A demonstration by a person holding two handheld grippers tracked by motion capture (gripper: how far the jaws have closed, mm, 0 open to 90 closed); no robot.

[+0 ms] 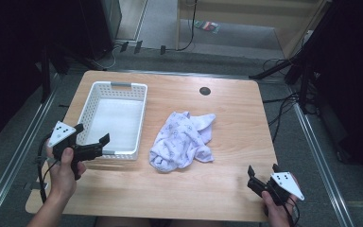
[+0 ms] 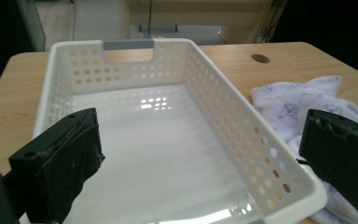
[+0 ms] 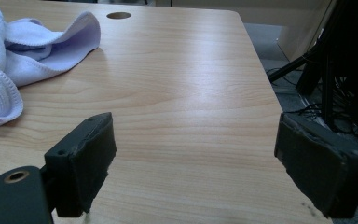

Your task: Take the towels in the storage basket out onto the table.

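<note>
A crumpled pale lilac printed cloth [image 1: 184, 140] lies near the middle of the tabletop [image 1: 227, 179], just beside the right wall of a white perforated plastic basket [image 1: 114, 88] that stands toward the far left corner. The left gripper [image 1: 93, 138] hovers over the basket's near rim at the left edge, its jaws spread wide and holding nothing. The right gripper [image 1: 263, 171] sits low at the near right corner, well apart from the cloth, jaws likewise wide open and empty.
</note>
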